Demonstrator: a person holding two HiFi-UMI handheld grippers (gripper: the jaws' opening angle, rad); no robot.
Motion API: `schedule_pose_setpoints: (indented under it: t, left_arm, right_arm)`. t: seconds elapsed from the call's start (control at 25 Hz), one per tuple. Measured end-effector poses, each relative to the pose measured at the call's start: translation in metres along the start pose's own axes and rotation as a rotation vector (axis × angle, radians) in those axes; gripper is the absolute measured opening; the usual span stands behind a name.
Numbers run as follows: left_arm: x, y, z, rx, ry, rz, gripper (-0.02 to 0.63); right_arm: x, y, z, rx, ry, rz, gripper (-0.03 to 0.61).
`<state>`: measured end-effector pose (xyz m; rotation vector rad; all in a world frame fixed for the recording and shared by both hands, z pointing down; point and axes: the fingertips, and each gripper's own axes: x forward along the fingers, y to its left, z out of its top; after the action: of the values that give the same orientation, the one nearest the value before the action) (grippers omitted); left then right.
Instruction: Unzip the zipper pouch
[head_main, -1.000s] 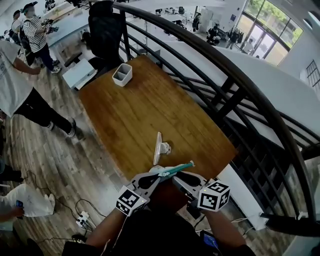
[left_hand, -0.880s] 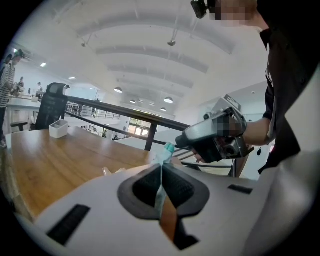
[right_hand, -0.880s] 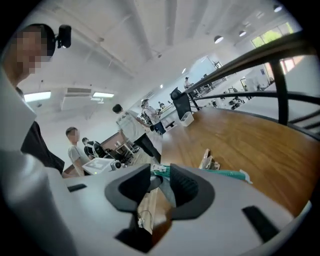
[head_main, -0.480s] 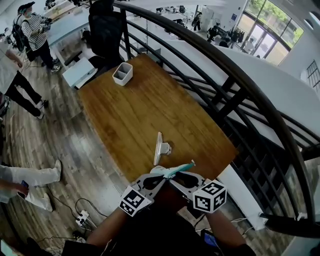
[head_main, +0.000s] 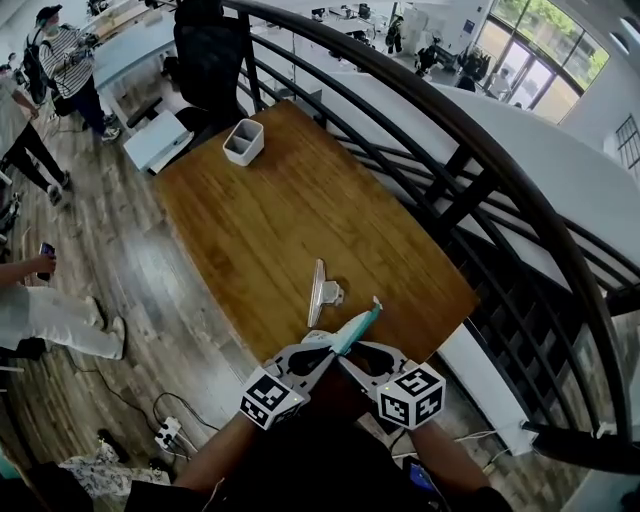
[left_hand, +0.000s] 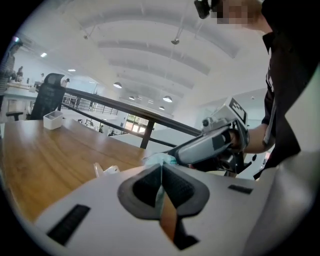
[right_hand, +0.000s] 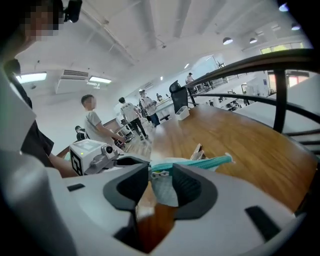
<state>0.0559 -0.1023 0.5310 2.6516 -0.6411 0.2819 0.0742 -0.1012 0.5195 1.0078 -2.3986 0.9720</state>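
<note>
The zipper pouch (head_main: 357, 326) is pale mesh with a teal zipper, held in the air over the near edge of the wooden table (head_main: 270, 220). Its free end points up and away. My left gripper (head_main: 322, 352) is shut on one end of the pouch (left_hand: 159, 159), with a thin fold of fabric pinched between its pads (left_hand: 172, 185). My right gripper (head_main: 346, 358) faces it from the right. Its jaws have just been closing a little but stand apart. The metal zipper pull (right_hand: 159, 174) and some mesh hang between them, below the teal zipper (right_hand: 202, 163).
A white clip-like stand (head_main: 320, 293) lies on the table just beyond the pouch. A white pen holder (head_main: 243, 143) sits at the far end. A dark railing (head_main: 470, 190) runs along the right, a black chair (head_main: 205, 60) stands beyond. People stand at the left.
The pouch's free end has swung upward and away. Both grippers have stayed at the table's near edge, the right one rolled slightly. People at the left have walked on.
</note>
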Motion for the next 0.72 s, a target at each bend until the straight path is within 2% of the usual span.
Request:
schedule_pose_setpoints:
  t: [0.2,0.32,0.4,0.56,0.72]
  left_arm:
    - [-0.003,0.012,0.0,-0.043,-0.008,0.03,0.017]
    - [-0.005,0.019,0.0,-0.068,-0.009,0.047,0.017]
    - [-0.006,0.02,0.001,-0.082,-0.014,0.046,0.017]
    - [-0.008,0.017,0.001,-0.082,-0.017,0.034,0.017]
    - [-0.009,0.019,-0.002,-0.09,-0.016,0.039,0.017]
  right_arm:
    - [0.0,0.001,0.002,-0.048,-0.007,0.001,0.113]
    - [-0.002,-0.003,0.004,-0.042,-0.018,-0.011,0.038]
    - [-0.004,-0.008,0.005,-0.024,-0.032,-0.022,0.011]
    - [-0.003,-0.013,0.004,0.031,-0.044,-0.009,0.012]
    - [0.003,-0.012,0.002,0.044,-0.046,0.027,0.022]
